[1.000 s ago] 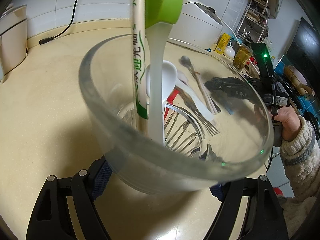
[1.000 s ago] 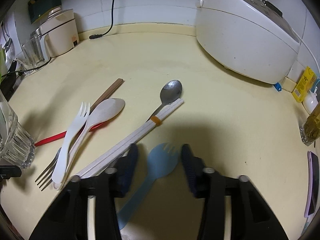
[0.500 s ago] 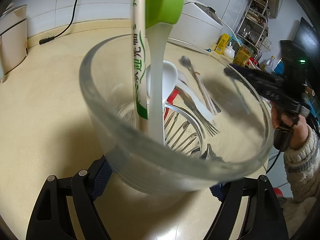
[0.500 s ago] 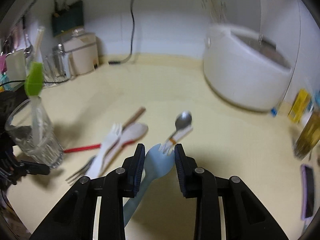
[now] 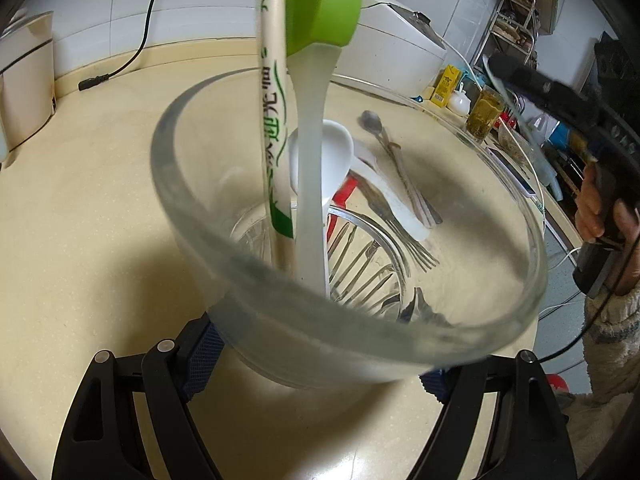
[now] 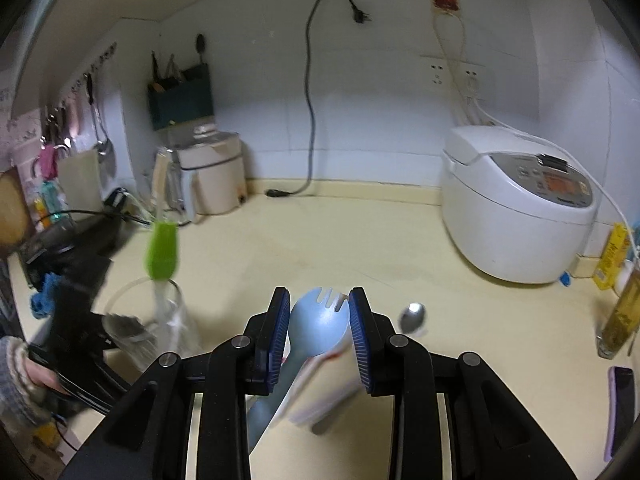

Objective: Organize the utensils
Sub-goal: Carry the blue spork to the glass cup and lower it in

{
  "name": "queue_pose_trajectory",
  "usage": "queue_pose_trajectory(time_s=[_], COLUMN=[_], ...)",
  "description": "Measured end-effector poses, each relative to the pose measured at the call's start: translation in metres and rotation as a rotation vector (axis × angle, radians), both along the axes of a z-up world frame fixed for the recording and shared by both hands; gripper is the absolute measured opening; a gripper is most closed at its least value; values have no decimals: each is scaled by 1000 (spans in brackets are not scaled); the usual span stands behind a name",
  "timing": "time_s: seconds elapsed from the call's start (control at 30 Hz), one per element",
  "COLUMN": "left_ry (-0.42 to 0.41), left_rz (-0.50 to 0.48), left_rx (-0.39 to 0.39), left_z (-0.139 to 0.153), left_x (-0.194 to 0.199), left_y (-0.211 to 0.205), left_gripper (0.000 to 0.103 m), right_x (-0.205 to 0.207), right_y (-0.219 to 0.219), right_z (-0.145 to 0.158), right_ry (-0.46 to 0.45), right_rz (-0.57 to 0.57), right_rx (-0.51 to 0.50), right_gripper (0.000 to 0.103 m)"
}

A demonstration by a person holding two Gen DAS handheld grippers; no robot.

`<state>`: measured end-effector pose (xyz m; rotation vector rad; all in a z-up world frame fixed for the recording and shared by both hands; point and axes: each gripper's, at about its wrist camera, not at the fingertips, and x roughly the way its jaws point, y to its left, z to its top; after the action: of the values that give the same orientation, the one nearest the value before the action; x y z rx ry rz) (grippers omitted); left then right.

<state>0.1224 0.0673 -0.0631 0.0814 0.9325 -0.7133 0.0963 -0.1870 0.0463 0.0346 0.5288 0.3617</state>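
My left gripper (image 5: 316,368) is shut on a clear glass (image 5: 192,208) standing on the cream counter. In the glass stand a green silicone brush (image 5: 320,8) and a paper-wrapped chopstick pair (image 5: 272,120). Through the glass I see a white spoon (image 5: 336,152), a metal spoon (image 5: 372,120) and a metal fork (image 5: 400,232) lying on the counter. My right gripper (image 6: 319,296) is shut on a blue spork (image 6: 316,328), tines forward, held up off the counter. To its left are the glass (image 6: 168,320) and brush (image 6: 161,248). The right gripper (image 5: 504,70) hovers at the upper right of the left wrist view.
A white rice cooker (image 6: 516,204) stands at the back right, a cream appliance (image 6: 212,176) at the back left. An oil bottle (image 6: 624,312), a yellow carton (image 6: 612,256) and a phone (image 6: 620,408) line the right edge. A loose power plug (image 6: 276,193) lies by the wall.
My right gripper closed on the blue spork, lifted it off the counter and tilted upward, so more wall shows. The left gripper and the glass stayed still.
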Motion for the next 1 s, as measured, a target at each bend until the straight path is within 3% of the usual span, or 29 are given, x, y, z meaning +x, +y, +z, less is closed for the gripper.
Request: queue_pose_trajectory(time_s=[0.43, 1.0], left_ry=[2, 6], left_rz=[1, 0], left_rx=[-5, -12], left_z=[1, 0], left_x=[-1, 2], left_y=[0, 2], left_gripper=[84, 84], right_x=[3, 23], right_y=[66, 111], right_z=[30, 16], right_ry=[-111, -142], right_rz=[137, 146], right_rx=[41, -12], right_gripper=[31, 31])
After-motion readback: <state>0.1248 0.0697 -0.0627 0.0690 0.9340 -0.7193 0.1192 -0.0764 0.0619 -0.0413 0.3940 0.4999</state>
